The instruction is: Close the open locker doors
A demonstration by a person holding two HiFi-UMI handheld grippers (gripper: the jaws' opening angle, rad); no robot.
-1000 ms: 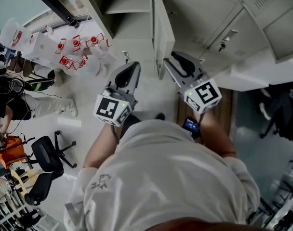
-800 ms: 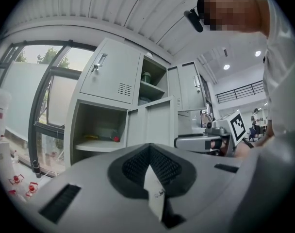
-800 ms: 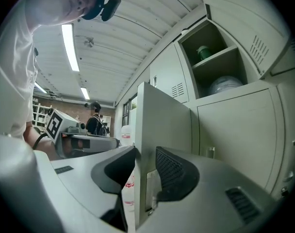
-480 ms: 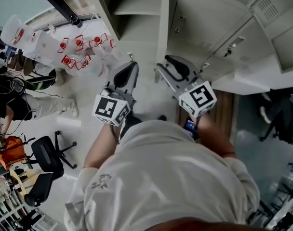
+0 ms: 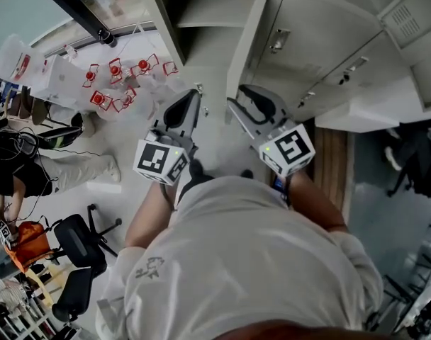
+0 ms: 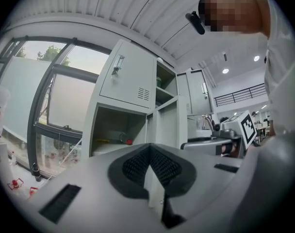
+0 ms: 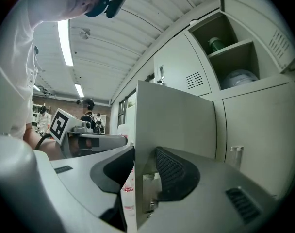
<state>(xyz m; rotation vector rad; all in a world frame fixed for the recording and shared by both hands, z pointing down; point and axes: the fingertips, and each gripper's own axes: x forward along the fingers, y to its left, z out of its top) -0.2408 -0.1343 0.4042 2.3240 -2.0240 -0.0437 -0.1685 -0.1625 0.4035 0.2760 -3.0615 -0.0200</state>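
Observation:
The grey locker door (image 5: pixel 245 44) stands open in front of its compartment (image 5: pixel 201 13), which holds a small red thing. My right gripper (image 5: pixel 234 105) is at the door's free edge. In the right gripper view the door panel (image 7: pixel 172 125) stands between the jaws, which are opening, and the ribbed pad (image 7: pixel 169 171) is just clear of it. My left gripper (image 5: pixel 192 95) hovers to the left of the door, shut on nothing. In the left gripper view that gripper (image 6: pixel 150 152) points at the open compartment (image 6: pixel 118 130) and the door (image 6: pixel 169 125).
Closed lockers (image 5: pixel 322 34) fill the right side. A higher compartment (image 7: pixel 227 52) is open with a green item inside. Red-and-white containers (image 5: pixel 120 76) lie on the floor at the left, beyond them a seated person (image 5: pixel 31 161) and an office chair (image 5: pixel 77 239). A wooden bench (image 5: pixel 332 161) is at the right.
The door has swung from nearly edge-on to slanting across the compartment's right side. My right gripper has followed it leftward and its jaws have spread. The left gripper has barely moved.

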